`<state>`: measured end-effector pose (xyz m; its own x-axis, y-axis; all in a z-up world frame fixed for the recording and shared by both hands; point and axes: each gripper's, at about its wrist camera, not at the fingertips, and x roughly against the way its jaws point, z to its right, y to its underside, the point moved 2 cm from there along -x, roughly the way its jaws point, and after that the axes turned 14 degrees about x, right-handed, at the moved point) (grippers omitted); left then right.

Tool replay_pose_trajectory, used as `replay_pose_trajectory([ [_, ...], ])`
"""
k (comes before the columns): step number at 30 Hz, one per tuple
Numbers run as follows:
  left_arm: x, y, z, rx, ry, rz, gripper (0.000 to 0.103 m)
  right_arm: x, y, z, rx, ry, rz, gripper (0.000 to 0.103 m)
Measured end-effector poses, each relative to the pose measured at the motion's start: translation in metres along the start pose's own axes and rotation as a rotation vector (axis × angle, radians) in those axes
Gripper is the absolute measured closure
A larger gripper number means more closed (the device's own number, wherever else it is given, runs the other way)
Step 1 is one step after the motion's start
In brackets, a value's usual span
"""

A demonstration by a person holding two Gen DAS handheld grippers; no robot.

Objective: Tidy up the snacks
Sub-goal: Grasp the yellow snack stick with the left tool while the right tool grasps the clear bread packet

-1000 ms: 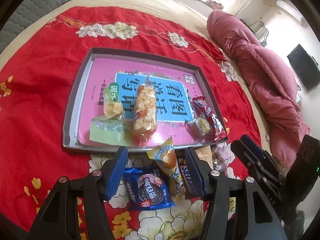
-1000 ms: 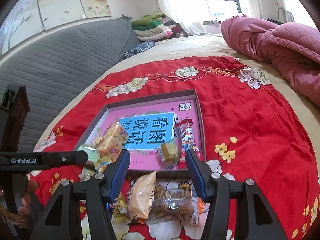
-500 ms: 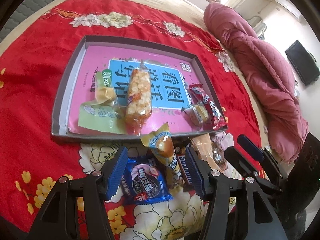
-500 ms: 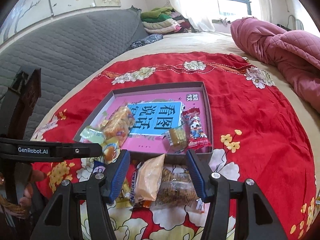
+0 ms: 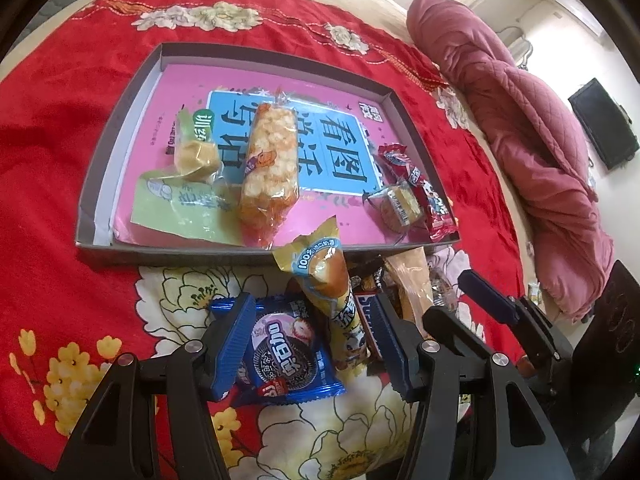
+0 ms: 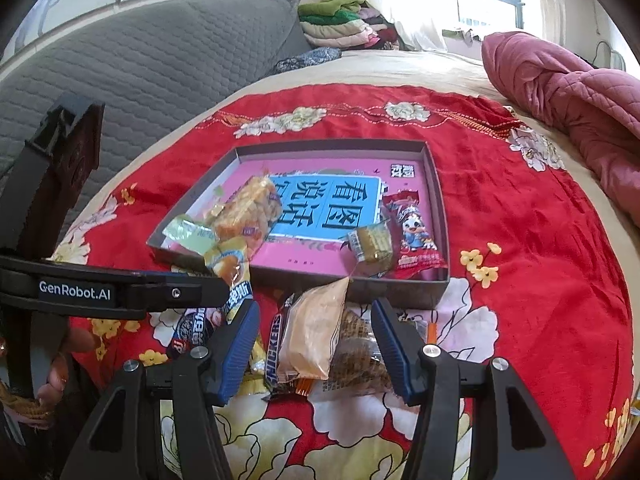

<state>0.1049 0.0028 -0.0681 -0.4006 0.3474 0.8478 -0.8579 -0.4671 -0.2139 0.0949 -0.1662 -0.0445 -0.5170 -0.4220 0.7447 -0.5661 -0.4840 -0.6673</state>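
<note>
A grey tray (image 5: 96, 184) lined with a pink and blue printed sheet lies on the red flowered cloth. It holds a puffed-rice bar (image 5: 270, 168), a green packet (image 5: 180, 200), a yellow cake (image 5: 198, 156), a small wrapped cake (image 5: 396, 204) and a red packet (image 5: 420, 188). Loose snacks are piled in front of it. My left gripper (image 5: 312, 308) hangs open over a blue Oreo packet (image 5: 280, 356) and a yellow bread packet (image 5: 324, 272). My right gripper (image 6: 314, 320) is open over a tan packet (image 6: 316, 332) and a Snickers bar (image 6: 276, 344).
A pink quilt (image 5: 520, 128) is bunched along the right side of the bed. A grey padded headboard (image 6: 140, 64) and folded clothes (image 6: 340, 24) are at the back. A hand (image 6: 60, 376) holds the left gripper's handle at the left edge.
Both grippers have sunk a little toward the snack pile, which now looks larger between their fingers. The jaws keep the same width, and no snack has moved.
</note>
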Motion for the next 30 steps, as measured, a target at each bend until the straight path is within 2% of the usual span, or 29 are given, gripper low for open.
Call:
replay_pose_trajectory([
  [7, -0.007, 0.0, 0.0, 0.002, 0.001, -0.011, 0.042, -0.011, 0.003, -0.007, 0.04, 0.005, -0.036, 0.046],
  [13, -0.01, 0.0, -0.001, 0.002, -0.002, -0.014, 0.042, -0.017, 0.003, -0.009, 0.08, 0.027, -0.048, 0.051],
  [20, -0.015, -0.003, -0.001, 0.007, -0.007, -0.015, 0.042, -0.024, 0.001, -0.016, 0.152, 0.051, -0.054, 0.066],
  [24, -0.018, -0.003, 0.001, 0.003, -0.01, -0.017, 0.042, -0.028, 0.001, -0.021, 0.194, 0.064, -0.065, 0.071],
  [30, -0.023, -0.005, 0.005, 0.0, -0.014, -0.02, 0.042, -0.026, 0.001, -0.014, 0.162, 0.043, -0.057, 0.075],
])
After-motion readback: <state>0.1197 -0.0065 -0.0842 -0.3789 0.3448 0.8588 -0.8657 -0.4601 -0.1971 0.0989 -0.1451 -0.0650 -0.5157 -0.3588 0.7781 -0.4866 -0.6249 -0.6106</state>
